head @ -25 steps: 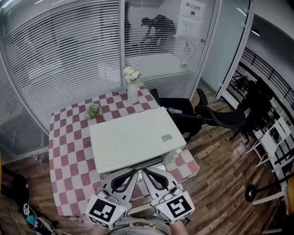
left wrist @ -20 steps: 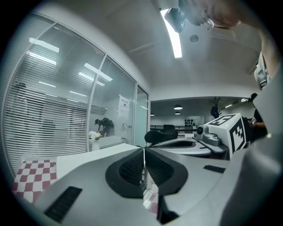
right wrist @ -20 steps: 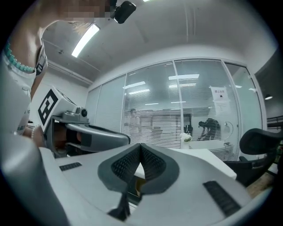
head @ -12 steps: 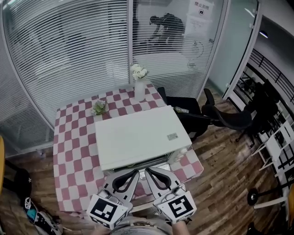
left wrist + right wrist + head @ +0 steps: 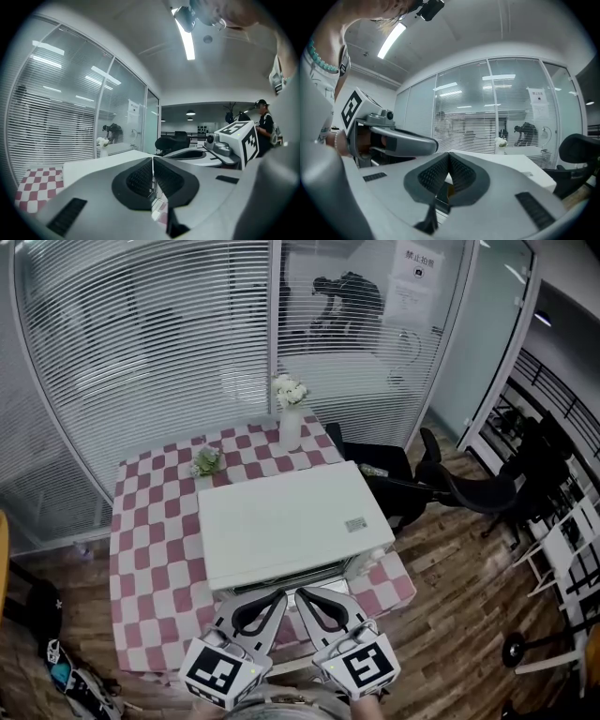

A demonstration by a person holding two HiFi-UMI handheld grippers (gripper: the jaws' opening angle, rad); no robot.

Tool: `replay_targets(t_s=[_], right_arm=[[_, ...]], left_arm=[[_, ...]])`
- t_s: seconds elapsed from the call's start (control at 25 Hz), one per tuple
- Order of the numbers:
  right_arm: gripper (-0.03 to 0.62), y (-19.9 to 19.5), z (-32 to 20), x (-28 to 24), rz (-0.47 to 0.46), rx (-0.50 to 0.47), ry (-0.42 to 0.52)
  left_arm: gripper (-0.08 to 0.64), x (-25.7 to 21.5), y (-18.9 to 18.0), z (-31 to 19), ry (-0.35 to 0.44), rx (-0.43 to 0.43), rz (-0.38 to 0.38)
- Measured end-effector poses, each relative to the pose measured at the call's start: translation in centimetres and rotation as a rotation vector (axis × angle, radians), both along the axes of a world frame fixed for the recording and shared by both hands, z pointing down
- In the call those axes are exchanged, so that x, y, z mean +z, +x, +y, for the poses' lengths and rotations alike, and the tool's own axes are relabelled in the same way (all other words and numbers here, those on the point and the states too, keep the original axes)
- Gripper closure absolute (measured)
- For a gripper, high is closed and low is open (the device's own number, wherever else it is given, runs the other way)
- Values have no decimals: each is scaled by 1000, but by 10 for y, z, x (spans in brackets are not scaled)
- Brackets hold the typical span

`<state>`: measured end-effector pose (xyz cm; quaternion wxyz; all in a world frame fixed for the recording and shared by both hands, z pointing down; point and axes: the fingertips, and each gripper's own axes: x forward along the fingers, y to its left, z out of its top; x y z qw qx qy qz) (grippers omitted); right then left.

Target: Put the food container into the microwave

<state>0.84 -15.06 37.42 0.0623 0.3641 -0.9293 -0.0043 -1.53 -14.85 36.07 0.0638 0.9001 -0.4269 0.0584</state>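
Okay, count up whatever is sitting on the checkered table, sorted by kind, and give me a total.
microwave: 1
vase of white flowers: 1
small plant: 1
Total: 3

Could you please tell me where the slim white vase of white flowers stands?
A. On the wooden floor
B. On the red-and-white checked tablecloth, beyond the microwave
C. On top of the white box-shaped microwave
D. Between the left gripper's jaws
B: the slim white vase of white flowers stands on the red-and-white checked tablecloth at the table's far edge, beyond the white box-shaped microwave, whose top is bare.
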Motion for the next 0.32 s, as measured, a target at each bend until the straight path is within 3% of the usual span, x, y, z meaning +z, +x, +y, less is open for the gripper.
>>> replay_targets(t_s=[0.32], right_arm=[[600,0,1,3,0,3,-5]], left_arm=[[543,2,0,2,16,13,3]])
